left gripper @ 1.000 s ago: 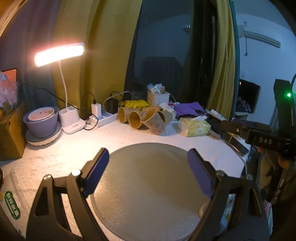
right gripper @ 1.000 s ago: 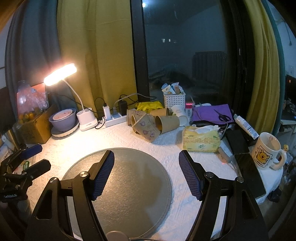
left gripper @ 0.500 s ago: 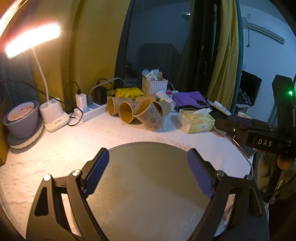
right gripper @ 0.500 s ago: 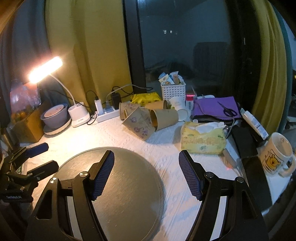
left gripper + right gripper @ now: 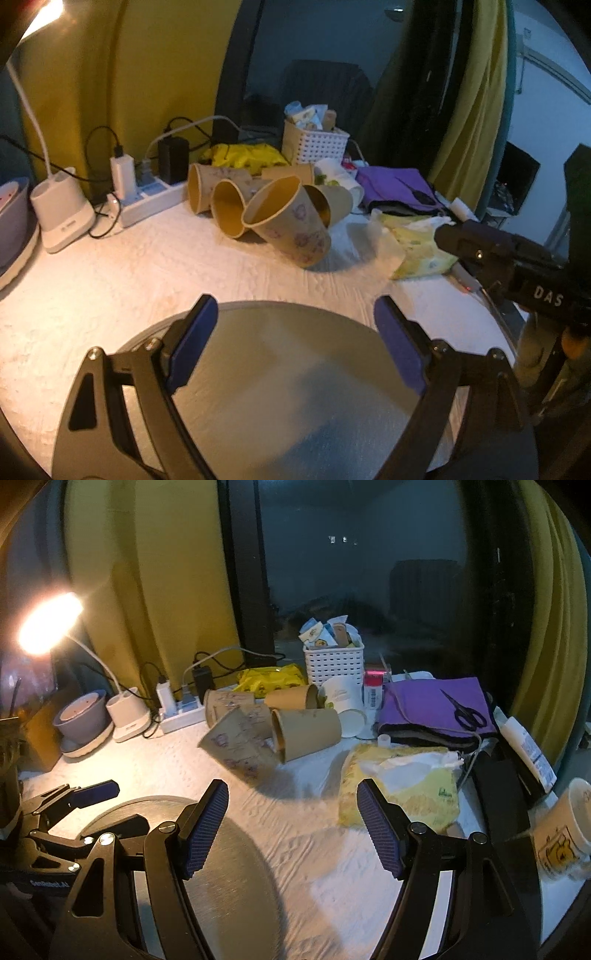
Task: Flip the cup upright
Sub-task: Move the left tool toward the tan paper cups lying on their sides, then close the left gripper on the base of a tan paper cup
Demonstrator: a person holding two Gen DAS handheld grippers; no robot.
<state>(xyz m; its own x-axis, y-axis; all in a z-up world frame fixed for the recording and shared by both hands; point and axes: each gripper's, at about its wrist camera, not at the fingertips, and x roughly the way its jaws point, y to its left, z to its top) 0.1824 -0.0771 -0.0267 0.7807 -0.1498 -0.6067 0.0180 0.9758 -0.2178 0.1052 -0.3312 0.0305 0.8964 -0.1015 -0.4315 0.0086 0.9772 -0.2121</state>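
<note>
The patterned paper cup (image 5: 288, 225) lies tipped over at the near edge of a huddle of brown paper cups (image 5: 225, 206), its open mouth facing up and left in the left wrist view, its base resting on the white worktop (image 5: 110, 280). From the right wrist view the same patterned cup (image 5: 240, 746) leans against a plain brown cup (image 5: 306, 733) that lies on its side. Both sit toward the far middle of the worktop, well apart from either gripper.

The left gripper (image 5: 291, 343) hovers over the round grey mat (image 5: 295, 387), jaws spread wide with nothing between them. The right gripper (image 5: 291, 830) is also wide open and empty, its left blue pad (image 5: 207, 827) over the mat's edge and its right one over bare white cloth.

Just right of the cups sits a yellow tissue pack (image 5: 399, 786), with a purple cloth (image 5: 432, 709) and black scissors (image 5: 465, 712) beyond it. A white basket (image 5: 334, 664) stands behind the cups, a power strip (image 5: 147, 199) to their left, and a lit desk lamp (image 5: 48, 624) glows at far left. A bear mug (image 5: 565, 830) sits at the near right edge.
</note>
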